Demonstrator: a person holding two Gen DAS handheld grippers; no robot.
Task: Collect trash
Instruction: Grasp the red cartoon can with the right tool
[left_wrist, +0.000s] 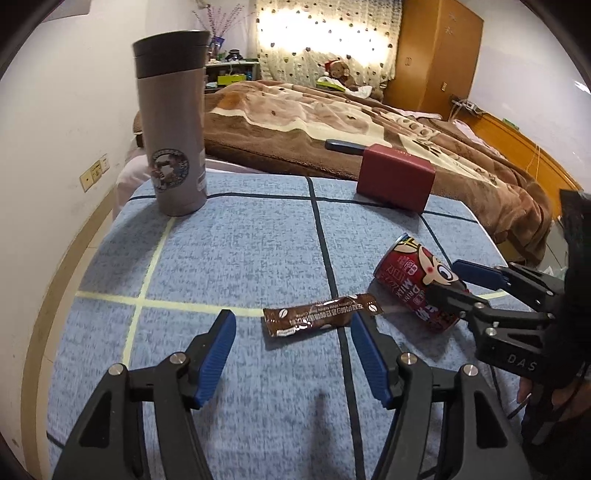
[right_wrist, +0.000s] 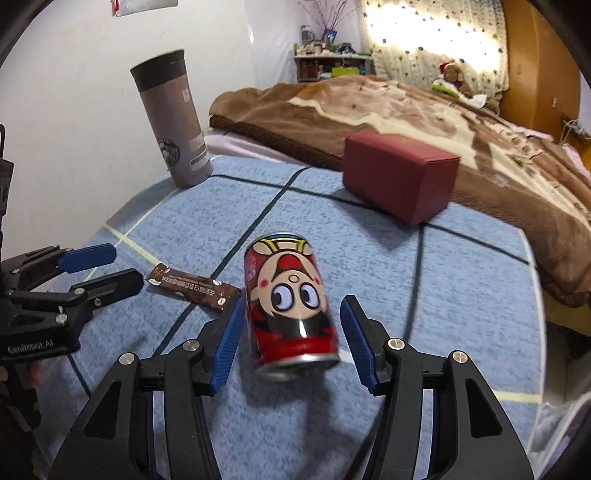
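A red cartoon drink can (right_wrist: 291, 302) lies on its side on the blue checked cloth (right_wrist: 461, 295). My right gripper (right_wrist: 291, 328) is open, one finger on each side of the can, pads not touching it. The can also shows in the left wrist view (left_wrist: 417, 284) with the right gripper (left_wrist: 447, 280) around it. A brown coffee sachet (left_wrist: 321, 319) lies flat just ahead of my left gripper (left_wrist: 293, 328), which is open and empty. The sachet also shows in the right wrist view (right_wrist: 192, 286), next to the left gripper (right_wrist: 107, 269).
A tall grey thermos (left_wrist: 171, 125) stands at the far left of the cloth. A dark red box (left_wrist: 395, 181) sits at the far edge. A bed with a brown blanket (left_wrist: 332, 118) lies behind. A white wall (left_wrist: 55, 129) is on the left.
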